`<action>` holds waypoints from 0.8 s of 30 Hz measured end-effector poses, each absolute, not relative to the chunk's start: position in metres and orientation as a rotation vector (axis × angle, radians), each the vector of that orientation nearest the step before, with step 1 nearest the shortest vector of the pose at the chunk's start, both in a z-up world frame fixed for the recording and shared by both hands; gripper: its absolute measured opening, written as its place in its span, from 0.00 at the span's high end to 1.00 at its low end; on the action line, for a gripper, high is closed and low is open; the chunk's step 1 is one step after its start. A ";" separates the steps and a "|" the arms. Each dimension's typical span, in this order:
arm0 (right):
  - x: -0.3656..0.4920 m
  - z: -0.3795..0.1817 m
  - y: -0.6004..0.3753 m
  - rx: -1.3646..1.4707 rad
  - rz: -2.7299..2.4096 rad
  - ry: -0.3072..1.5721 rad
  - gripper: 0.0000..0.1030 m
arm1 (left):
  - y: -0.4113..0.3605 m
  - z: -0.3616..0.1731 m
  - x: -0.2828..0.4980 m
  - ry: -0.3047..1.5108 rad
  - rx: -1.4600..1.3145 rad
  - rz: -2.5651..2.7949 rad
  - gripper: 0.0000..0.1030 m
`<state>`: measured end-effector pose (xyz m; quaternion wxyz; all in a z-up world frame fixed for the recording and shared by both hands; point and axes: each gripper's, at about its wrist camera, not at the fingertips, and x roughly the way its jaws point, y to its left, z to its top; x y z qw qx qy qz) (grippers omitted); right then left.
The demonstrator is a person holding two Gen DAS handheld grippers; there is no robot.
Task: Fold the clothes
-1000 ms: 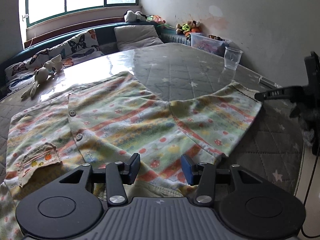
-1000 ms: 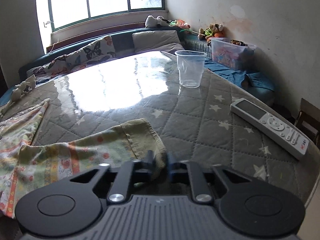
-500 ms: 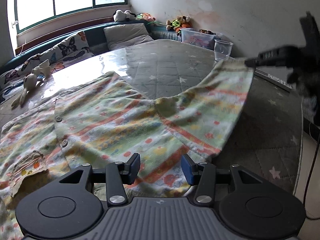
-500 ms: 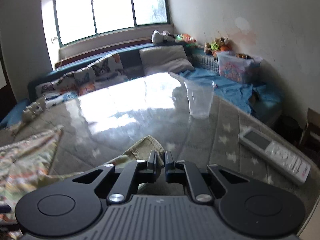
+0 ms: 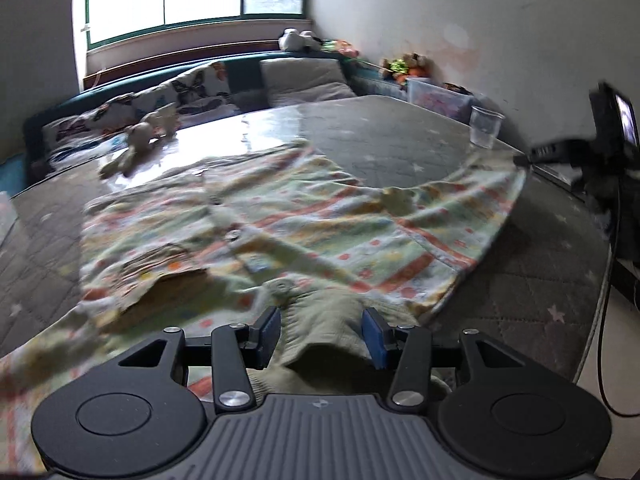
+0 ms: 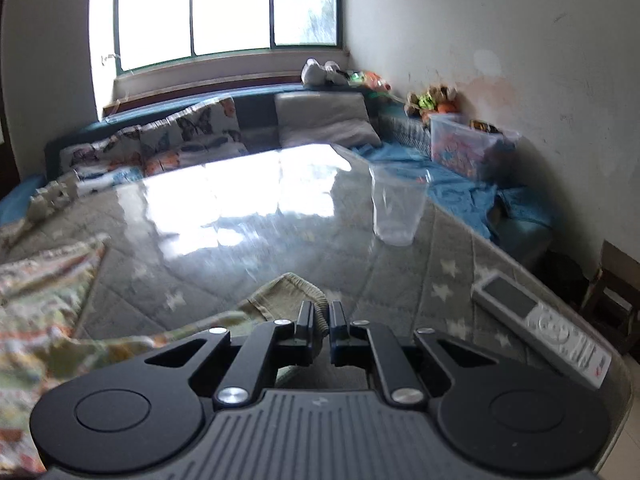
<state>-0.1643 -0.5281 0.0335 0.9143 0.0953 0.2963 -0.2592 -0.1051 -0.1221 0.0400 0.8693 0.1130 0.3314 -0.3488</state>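
Folding the patterned shirt [image 5: 304,224] spread on the table [image 6: 248,216] goes best if the right gripper [image 6: 320,316], clamped on its sleeve cuff [image 6: 288,288], carries it inward while the half-open, cloth-straddling left gripper [image 5: 320,328] steadies the hem.

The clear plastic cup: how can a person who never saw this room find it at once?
Look at the large grey quilted table below the window. The clear plastic cup stands upright near its right edge, beyond the white remote control. It is the only see-through object on the table.
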 end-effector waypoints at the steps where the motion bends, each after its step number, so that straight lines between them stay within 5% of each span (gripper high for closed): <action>1: -0.164 0.028 -0.529 0.205 -0.539 0.620 0.94 | -0.122 0.040 -0.104 0.697 0.232 -0.729 0.53; 5: -0.163 0.011 -0.531 0.230 -0.555 0.650 0.93 | -0.125 0.038 -0.099 0.718 0.234 -0.737 0.60; 7: -0.163 0.006 -0.532 0.235 -0.559 0.658 0.93 | -0.127 0.036 -0.100 0.731 0.241 -0.757 0.78; 10: -0.164 0.004 -0.533 0.242 -0.560 0.657 0.93 | -0.130 0.036 -0.104 0.737 0.254 -0.750 0.92; 18: -0.165 0.002 -0.534 0.244 -0.559 0.649 0.93 | -0.132 0.045 -0.115 0.765 0.302 -0.728 0.92; 24: -0.170 0.012 -0.539 0.280 -0.546 0.623 0.93 | -0.124 0.052 -0.104 0.794 0.270 -0.746 0.82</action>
